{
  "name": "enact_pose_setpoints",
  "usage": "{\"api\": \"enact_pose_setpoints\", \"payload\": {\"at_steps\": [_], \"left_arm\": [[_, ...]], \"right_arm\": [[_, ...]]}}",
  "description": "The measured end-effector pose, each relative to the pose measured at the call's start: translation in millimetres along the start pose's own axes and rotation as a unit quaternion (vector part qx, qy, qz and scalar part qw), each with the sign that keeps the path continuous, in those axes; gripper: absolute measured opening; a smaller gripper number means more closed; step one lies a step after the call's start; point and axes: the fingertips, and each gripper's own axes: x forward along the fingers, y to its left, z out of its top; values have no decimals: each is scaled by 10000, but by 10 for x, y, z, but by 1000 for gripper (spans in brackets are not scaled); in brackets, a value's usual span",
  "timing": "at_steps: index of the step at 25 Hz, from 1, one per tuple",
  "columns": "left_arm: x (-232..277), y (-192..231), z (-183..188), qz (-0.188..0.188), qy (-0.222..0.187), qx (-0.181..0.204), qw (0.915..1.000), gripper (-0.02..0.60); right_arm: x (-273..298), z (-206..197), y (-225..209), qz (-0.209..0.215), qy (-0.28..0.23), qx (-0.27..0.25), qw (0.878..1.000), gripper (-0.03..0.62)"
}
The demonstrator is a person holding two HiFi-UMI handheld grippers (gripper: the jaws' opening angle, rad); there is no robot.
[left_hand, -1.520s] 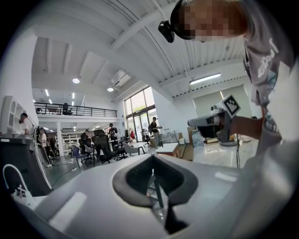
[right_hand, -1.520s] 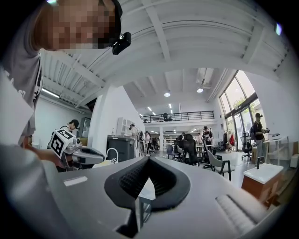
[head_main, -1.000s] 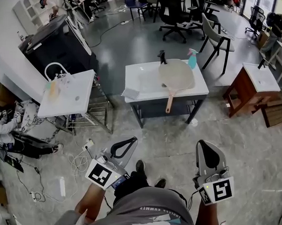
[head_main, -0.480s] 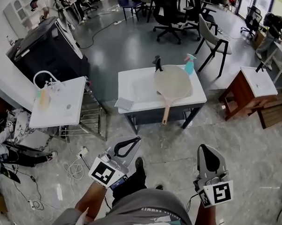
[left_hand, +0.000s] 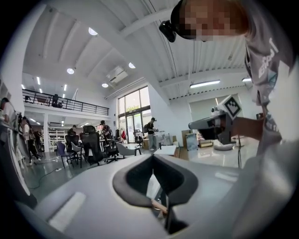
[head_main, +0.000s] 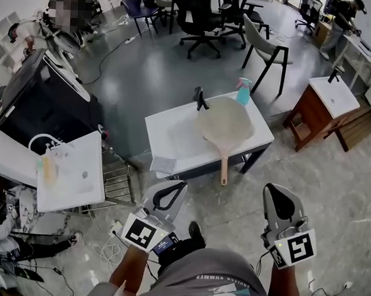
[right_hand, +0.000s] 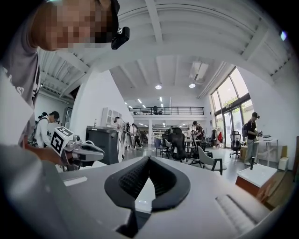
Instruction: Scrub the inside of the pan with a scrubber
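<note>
Standing well back from the white sink table [head_main: 157, 132], the person [head_main: 210, 280] held both grippers low over the floor, touching nothing. The left gripper [head_main: 181, 185] had its jaws together, the tips meeting and nothing caught between them, as its own view showed [left_hand: 153, 157]. The right gripper [head_main: 271, 187] was likewise closed and empty, its tips pressed together in its own view [right_hand: 148, 158]. Both pointed toward the table's front edge. The pan [head_main: 223, 122], round and beige, lay on the right half of the table, its wooden handle [head_main: 224, 164] running toward the front edge and sticking out past it. A flat grey pad [head_main: 163, 164], possibly the scrubber, sat at the front left corner, partly over the edge. A black faucet [head_main: 200, 99] stood at the rear edge just beside the pan, and a teal spray bottle [head_main: 242, 90] stood at the rear right corner. Off to the left stood a second white washstand [head_main: 79, 182], well apart, and to the right a brown cabinet [head_main: 303, 116] with a white top.
</note>
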Motion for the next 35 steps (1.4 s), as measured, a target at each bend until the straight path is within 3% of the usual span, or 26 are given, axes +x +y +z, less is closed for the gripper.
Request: {"api": "enact_pose_setpoints", "payload": {"at_steps": [7, 15, 25, 35], "left_arm": [[9, 644, -157, -39, 23, -149, 9999, 2], [77, 1081, -340, 300, 205, -255, 9990, 2], [453, 1378, -410, 1242, 506, -317, 9905, 2], [679, 1786, -777, 2248, 1112, -428, 9671, 3]], "right_arm": [[568, 98, 127, -153, 104, -116, 9998, 3], [1074, 54, 54, 114, 283, -155, 9994, 3], [1814, 13, -387, 1074, 187, -108, 9940, 3], [2583, -198, -562, 2145, 365, -117, 9760, 3]]}}
